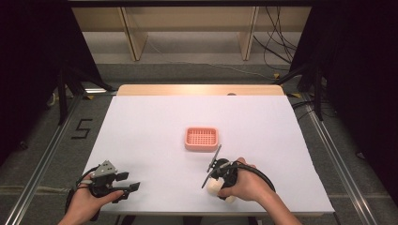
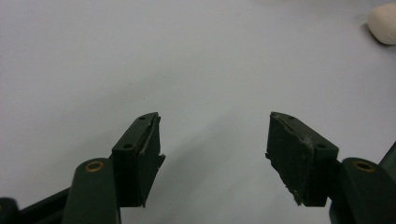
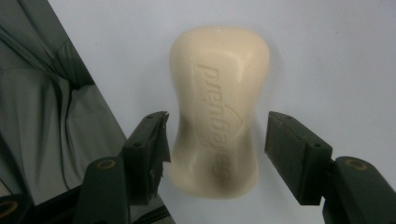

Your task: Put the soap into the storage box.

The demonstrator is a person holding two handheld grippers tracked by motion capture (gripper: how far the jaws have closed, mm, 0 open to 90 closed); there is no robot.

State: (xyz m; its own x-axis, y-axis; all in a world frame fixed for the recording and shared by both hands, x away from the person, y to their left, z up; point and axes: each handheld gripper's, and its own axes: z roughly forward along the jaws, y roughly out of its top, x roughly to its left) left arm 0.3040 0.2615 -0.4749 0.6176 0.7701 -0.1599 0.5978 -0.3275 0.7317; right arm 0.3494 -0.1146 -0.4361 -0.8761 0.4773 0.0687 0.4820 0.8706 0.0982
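- The right gripper (image 3: pixel 215 140) points down at a cream-coloured, waisted bar of soap with embossed letters (image 3: pixel 217 109), which lies flat on the white table cover (image 3: pixel 336 56).
- In the right gripper view its two black jaws stand apart, one on each side of the lower half of the soap bar; the left jaw is just beside the soap edge, perhaps touching it, and the right jaw is a little apart from it, so the jaws are released and not yet pressing.
- The soap bar reaches from between the jaws to well beyond their tips, with its long axis along the jaws.
- In the high view the right hand (image 1: pixel 246 185) holds the right gripper (image 1: pixel 217 180) near the front edge of the table, with the soap bar (image 1: pixel 213 187) under it.
- A pink plastic soap dish with a grid of holes (image 1: pixel 201 138) stands near the middle of the table, beyond the right gripper and apart from it.
- The left gripper (image 2: pixel 215 144) has its jaws wide apart with nothing between them; under them is bare white cover (image 2: pixel 140 56).
- In the left gripper view the soap bar (image 2: pixel 384 23) shows far beyond the right jaw, at the upper corner.
- In the high view the left hand (image 1: pixel 89 201) holds the left gripper (image 1: pixel 133 183) at the front left of the table, well apart from the soap.
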